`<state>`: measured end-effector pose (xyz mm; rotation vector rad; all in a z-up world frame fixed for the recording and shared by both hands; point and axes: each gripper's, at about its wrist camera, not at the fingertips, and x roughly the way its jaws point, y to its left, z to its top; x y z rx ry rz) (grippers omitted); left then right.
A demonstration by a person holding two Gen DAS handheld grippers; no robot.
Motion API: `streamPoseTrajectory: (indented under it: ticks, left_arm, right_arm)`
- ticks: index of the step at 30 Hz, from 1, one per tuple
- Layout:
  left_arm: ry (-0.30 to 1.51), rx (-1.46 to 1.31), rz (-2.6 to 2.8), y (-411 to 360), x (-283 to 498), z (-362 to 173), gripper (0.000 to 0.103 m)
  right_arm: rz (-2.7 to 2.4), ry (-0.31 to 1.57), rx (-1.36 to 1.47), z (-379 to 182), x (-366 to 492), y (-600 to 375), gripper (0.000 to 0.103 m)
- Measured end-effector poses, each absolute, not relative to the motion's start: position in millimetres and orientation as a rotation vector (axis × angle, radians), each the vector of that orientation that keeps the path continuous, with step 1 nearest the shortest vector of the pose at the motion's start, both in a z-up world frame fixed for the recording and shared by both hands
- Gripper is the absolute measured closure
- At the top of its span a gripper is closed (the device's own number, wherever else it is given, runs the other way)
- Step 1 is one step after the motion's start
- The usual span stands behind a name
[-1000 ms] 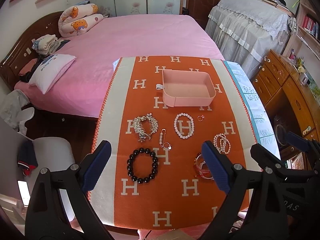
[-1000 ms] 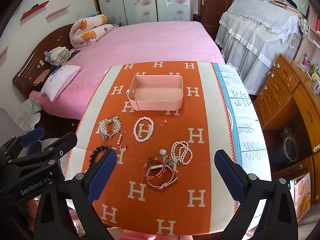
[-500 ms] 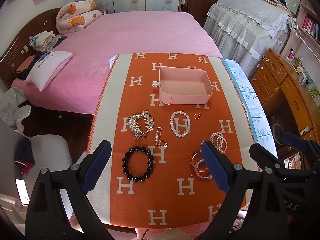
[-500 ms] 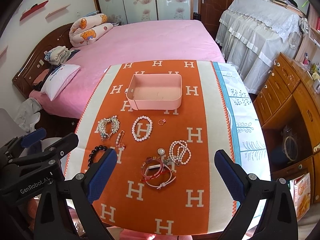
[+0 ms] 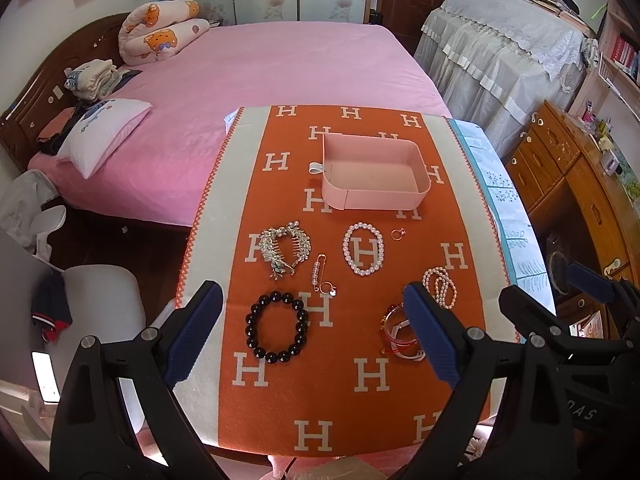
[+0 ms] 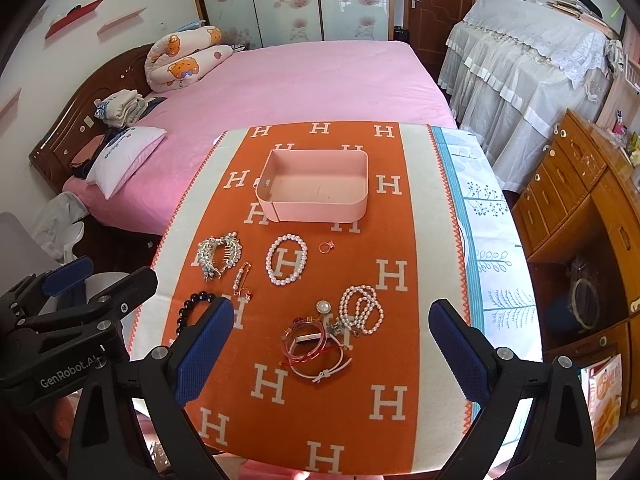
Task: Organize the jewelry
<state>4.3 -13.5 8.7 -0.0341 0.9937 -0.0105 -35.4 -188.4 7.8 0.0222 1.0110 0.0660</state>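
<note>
Behind the bench stretches a pink bed (image 6: pixel 304 80), the largest thing in sight. Next comes the bench (image 6: pixel 492 240) itself, draped in an orange cloth (image 5: pixel 352 400) patterned with white H letters. On the cloth's far half sits a pink tray (image 6: pixel 316 212), with nothing inside it. Both grippers hover over the near edge, spread wide and holding nothing: the left gripper (image 5: pixel 312 336) above the near-left jewelry, the right gripper (image 6: pixel 332 352) above the near-right pieces. Jewelry lies loose between tray and grippers. A black bead bracelet (image 5: pixel 277 327) rests nearest on the left, well apart from the tangle of red and white bangles (image 6: pixel 316 344) on the right. A pearl bracelet (image 5: pixel 363 249) circles 1 H just before the tray, with a silver hair comb (image 5: pixel 285 247) to its left. A looped pearl strand (image 6: pixel 360 310) lies touching the bangles. A pearl safety pin (image 5: pixel 318 272) sits between comb and bracelet, and a small ring (image 5: pixel 397 233) lies beside the pearl bracelet.
</note>
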Motion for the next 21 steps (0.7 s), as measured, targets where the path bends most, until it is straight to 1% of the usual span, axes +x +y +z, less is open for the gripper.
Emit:
streamPoseTrajectory:
  ticks: [21]
  left_arm:
    - [0.982,-0.042,0.035,-22,14,13,0.012]
  right_arm:
    - [0.139,0.980,0.015,16,-19,-203,0.004]
